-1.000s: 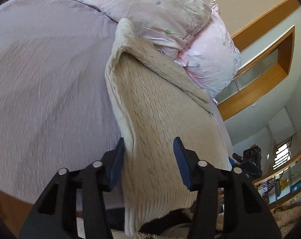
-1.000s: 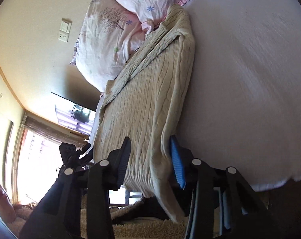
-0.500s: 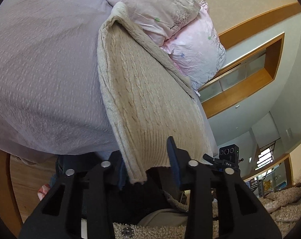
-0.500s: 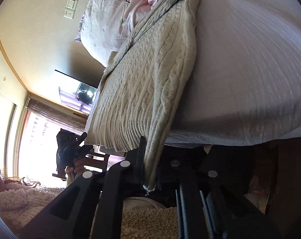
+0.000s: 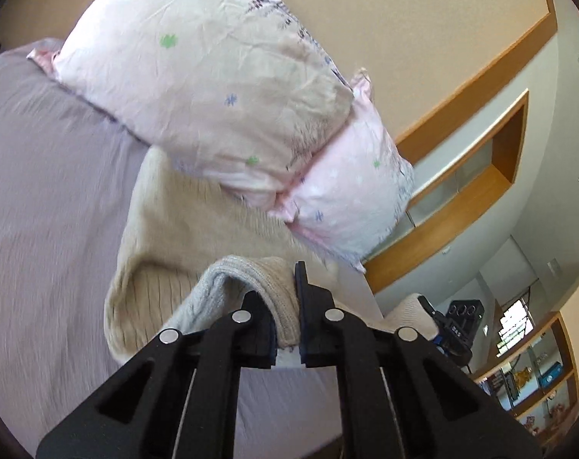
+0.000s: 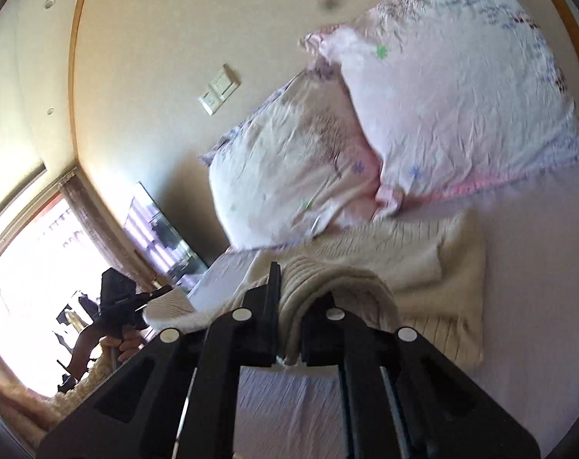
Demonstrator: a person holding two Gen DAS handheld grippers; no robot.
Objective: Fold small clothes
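Note:
A cream cable-knit sweater (image 5: 182, 225) lies on the lilac bed sheet (image 5: 40, 199), its top end against the pillows. My left gripper (image 5: 285, 306) is shut on one corner of the sweater's ribbed hem and holds it lifted over the sweater body. My right gripper (image 6: 289, 306) is shut on the other hem corner of the sweater (image 6: 411, 264), also lifted and carried toward the pillows. The hem drapes over both sets of fingers. The opposite gripper shows at the edge of each view, right gripper (image 5: 454, 329) and left gripper (image 6: 136, 298).
Two pink floral pillows (image 5: 220, 76) (image 6: 442, 88) lie at the head of the bed against the beige wall. A wooden shelf niche (image 5: 473, 176) is at the right. A bright window (image 6: 33, 287) and a fluffy rug are on the left of the right wrist view.
Both grippers closed on the hem at the bed's foot edge, then lifted it and carried it up over the sweater toward the pillows.

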